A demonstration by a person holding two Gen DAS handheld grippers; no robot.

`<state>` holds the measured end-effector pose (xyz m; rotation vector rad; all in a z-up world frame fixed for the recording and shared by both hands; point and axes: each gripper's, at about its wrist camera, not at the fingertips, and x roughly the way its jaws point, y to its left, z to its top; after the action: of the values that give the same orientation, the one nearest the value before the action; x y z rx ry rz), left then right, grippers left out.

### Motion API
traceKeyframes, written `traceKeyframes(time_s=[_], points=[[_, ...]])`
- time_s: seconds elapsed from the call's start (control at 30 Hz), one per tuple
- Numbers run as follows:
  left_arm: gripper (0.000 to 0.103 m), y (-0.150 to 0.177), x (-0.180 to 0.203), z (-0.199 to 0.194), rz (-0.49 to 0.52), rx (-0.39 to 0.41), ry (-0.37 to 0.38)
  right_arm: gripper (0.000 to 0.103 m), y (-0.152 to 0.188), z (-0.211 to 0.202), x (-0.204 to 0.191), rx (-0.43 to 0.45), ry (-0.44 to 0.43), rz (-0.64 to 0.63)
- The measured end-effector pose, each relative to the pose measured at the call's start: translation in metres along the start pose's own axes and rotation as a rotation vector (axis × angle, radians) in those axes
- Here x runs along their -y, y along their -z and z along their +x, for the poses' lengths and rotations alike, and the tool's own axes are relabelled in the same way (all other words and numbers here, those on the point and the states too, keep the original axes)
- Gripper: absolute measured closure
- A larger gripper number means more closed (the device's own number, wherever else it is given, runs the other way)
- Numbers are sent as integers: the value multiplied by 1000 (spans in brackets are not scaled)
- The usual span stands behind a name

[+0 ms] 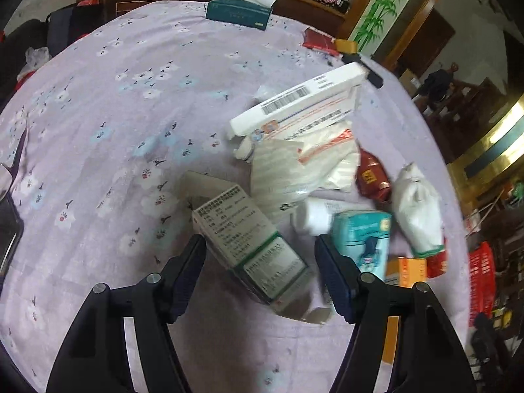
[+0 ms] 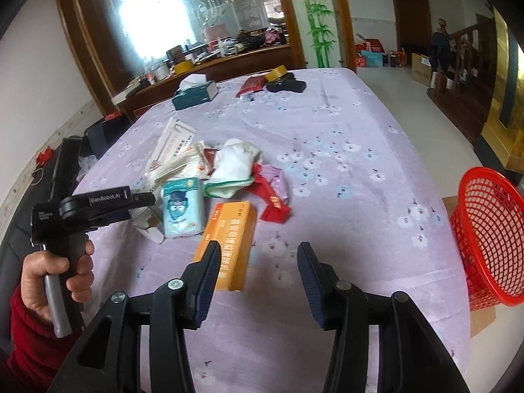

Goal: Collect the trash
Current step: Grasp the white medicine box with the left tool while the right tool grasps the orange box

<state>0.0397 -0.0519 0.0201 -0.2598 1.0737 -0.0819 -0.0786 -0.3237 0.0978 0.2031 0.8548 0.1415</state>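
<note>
- Trash pile (image 2: 209,177) sits on the lilac flower-print tablecloth (image 2: 344,150), all of it on the side away from the red mesh basket (image 2: 488,232), which stands off the table's edge.
- Nearest the basket from that heap: a flat orange carton (image 2: 229,245) with glossy printed sides, then a crumpled red wrapper (image 2: 273,201).
- Further from the basket: a soft teal tissue pack (image 2: 181,206) with a cartoon face, a scrunched white cloth (image 2: 235,163), and a long white box (image 1: 294,104) with a barcode, tilted on top of the pile.
- Grey-white medicine box (image 1: 252,245), a cardboard rectangle with fine print and a green band, lies slanted between the left gripper (image 1: 260,268) jaws. Pads are half open and not pressing it as far as I can see.
- Left gripper points steeply down; a hand (image 2: 55,271) in a red sleeve grips its handle.
- Right gripper (image 2: 258,278) is about half open with nothing in it, angled down over bare cloth between the orange carton and the basket.
</note>
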Motion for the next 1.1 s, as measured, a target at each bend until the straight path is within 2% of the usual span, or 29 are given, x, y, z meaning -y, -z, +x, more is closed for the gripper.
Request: traceKeyframes(time_s=[0.07, 0.23, 0.4, 0.5, 0.57, 0.63, 0.8, 0.9, 1.0, 1.03, 1.07, 1.1], points=[[49, 0, -5, 2, 26, -12, 1, 49, 1, 1, 4, -9, -6, 10], [61, 2, -26, -7, 106, -36, -7, 49, 3, 10, -5, -34, -10, -15], [63, 17, -35, -12, 184, -44, -5, 46, 4, 30, -22, -75, -7, -41], [63, 22, -32, -13, 193, -7, -17, 46, 4, 45, -32, -99, 4, -58], [63, 23, -30, -14, 184, 10, 4, 46, 2, 55, -39, -114, 27, -73], [69, 25, -27, -14, 182, 32, -8, 46, 1, 63, -49, -127, 39, -92], [70, 33, -21, -20, 179, 91, -4, 38, 3, 80, -68, -137, 134, -167], [70, 44, -15, -32, 192, 138, 5, 38, 4, 90, -67, -157, 175, -174], [70, 55, -10, -43, 205, 190, -1, 38, 6, 95, -61, -169, 179, -147], [70, 57, -8, -45, 211, 203, -1, 40, 6, 95, -59, -171, 179, -142], [70, 61, -6, -49, 215, 219, 0, 47, 7, 95, -58, -172, 183, -139], [70, 63, -5, -52, 214, 242, -1, 48, 8, 94, -56, -171, 188, -131]])
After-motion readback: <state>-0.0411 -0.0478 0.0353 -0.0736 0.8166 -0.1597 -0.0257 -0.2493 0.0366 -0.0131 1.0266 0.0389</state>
